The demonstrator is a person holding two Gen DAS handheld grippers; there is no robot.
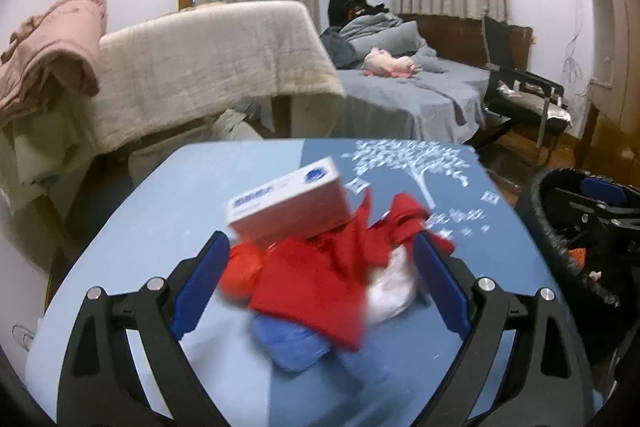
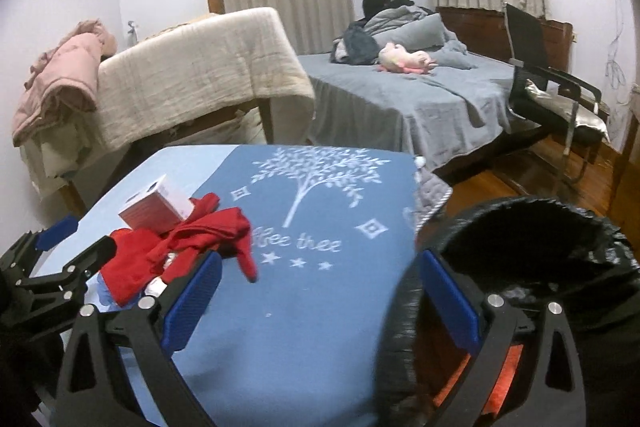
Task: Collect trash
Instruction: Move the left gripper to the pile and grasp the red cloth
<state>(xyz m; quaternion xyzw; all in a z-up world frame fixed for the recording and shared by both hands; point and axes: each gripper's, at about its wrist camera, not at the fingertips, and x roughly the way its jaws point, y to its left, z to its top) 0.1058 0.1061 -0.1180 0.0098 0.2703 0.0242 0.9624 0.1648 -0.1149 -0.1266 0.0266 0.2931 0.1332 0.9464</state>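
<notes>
A heap of trash lies on the blue tablecloth (image 1: 160, 211): crumpled red wrapper (image 1: 320, 279), a white box (image 1: 288, 203) on top, a white tissue (image 1: 392, 287) and a blue scrap (image 1: 292, 343). My left gripper (image 1: 320, 243) is open, its blue pads flanking the heap on both sides. The right wrist view shows the same red wrapper (image 2: 180, 247), box (image 2: 156, 207) and left gripper (image 2: 76, 243) at the left. My right gripper (image 2: 322, 259) is open and holds nothing, its right finger over the rim of a black-bagged bin (image 2: 520, 247) off the table's right edge.
The bin (image 1: 560, 227) and the right gripper (image 1: 592, 211) show at the right of the left wrist view. Beyond the table stand furniture under a beige cloth (image 2: 192, 75), a grey bed (image 2: 400, 99) and a black chair (image 2: 552, 91) on wooden floor.
</notes>
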